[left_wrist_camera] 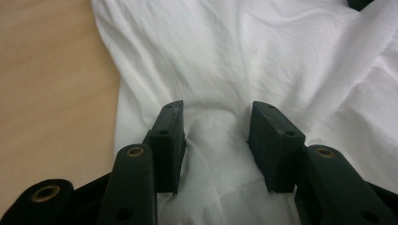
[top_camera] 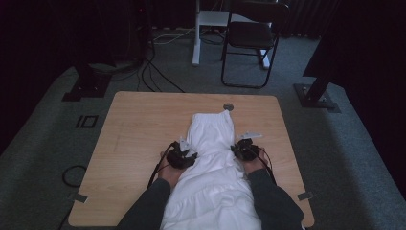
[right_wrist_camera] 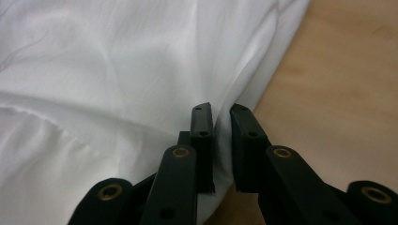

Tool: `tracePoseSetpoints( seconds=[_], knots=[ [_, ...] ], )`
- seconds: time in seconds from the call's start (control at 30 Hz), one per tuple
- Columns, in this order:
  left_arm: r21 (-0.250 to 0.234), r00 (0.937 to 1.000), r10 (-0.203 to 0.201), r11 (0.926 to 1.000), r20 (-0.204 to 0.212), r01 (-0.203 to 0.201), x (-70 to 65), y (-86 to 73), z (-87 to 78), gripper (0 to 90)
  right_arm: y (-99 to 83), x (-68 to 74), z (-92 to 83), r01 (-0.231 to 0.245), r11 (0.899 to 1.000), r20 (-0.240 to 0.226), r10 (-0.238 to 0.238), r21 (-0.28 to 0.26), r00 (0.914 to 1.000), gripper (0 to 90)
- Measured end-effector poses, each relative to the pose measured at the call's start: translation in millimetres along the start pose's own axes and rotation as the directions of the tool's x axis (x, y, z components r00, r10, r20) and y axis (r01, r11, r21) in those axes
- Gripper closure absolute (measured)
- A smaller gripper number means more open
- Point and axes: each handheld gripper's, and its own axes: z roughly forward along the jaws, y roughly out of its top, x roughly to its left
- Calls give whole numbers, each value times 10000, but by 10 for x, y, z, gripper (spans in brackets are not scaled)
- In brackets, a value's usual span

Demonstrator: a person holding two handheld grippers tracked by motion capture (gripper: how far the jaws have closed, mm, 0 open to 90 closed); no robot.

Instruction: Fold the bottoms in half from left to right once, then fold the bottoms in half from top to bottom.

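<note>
The left gripper (top_camera: 187, 154) stands spread over the cloth (top_camera: 213, 143) at nine o'clock; the right gripper (top_camera: 238, 148) pinches its three o'clock edge, probably to fold.

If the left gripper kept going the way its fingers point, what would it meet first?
The left gripper has its fingers apart over the white garment; going on, it would most likely meet more of that cloth, though depth is hard to judge.

Bare table (top_camera: 139, 124) flanks the white garment (top_camera: 213, 143); far end open.
</note>
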Motion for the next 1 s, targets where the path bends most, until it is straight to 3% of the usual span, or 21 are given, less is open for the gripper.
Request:
tracePoseSetpoints(
  seconds=[0.1,0.33,0.43,0.5,0.57,0.63,0.7,0.73,0.77,0.83,0.9,1.0],
  knots=[
    [4,9999,71,10000,82,-71,-95,-132,-150,562,-168,154,-162,86,9999,-209,-84,79,9997,798],
    [-5,10000,-72,10000,21,72,-297,-350,-397,561,-328,372,-292,374,9993,-228,-375,-51,9990,801],
    [65,9997,-152,9999,195,150,-318,-374,-437,551,-325,383,-289,428,9991,-297,-429,-20,9986,801],
    [370,9995,-75,9993,307,64,-313,-343,-478,537,-326,374,-287,417,9991,-366,-419,-59,9985,802],
    [225,9999,73,9997,93,-75,-285,-260,-559,495,-330,377,-287,434,9990,-337,-437,-83,9985,801],
    [-574,9999,157,9982,-37,-159,-207,-126,-693,480,-329,376,-287,442,9990,-338,-444,-82,9984,802],
    [-1321,9998,185,9910,-105,-197,-73,67,-793,440,-327,374,-284,421,9991,-375,-424,-92,9984,804],
    [-1321,9998,185,9910,-105,-197,-73,67,-793,424,-327,374,-284,421,9991,-375,-424,-92,9984,804],
    [-1643,9994,161,9862,-293,-207,93,264,-779,424,-325,373,-283,420,9991,-380,-423,-85,9984,805],
    [-1817,9996,-235,9832,-183,198,249,405,-675,383,-324,374,-281,395,9992,-393,-399,-88,9984,805],
    [-1564,9978,-634,9855,193,657,387,495,-485,348,-324,366,-280,384,9992,-435,-388,-96,9983,806],
    [-838,9885,-1335,9867,705,1392,495,479,-140,296,-323,358,-275,390,9992,-500,-396,-123,9980,807]
  ],
)
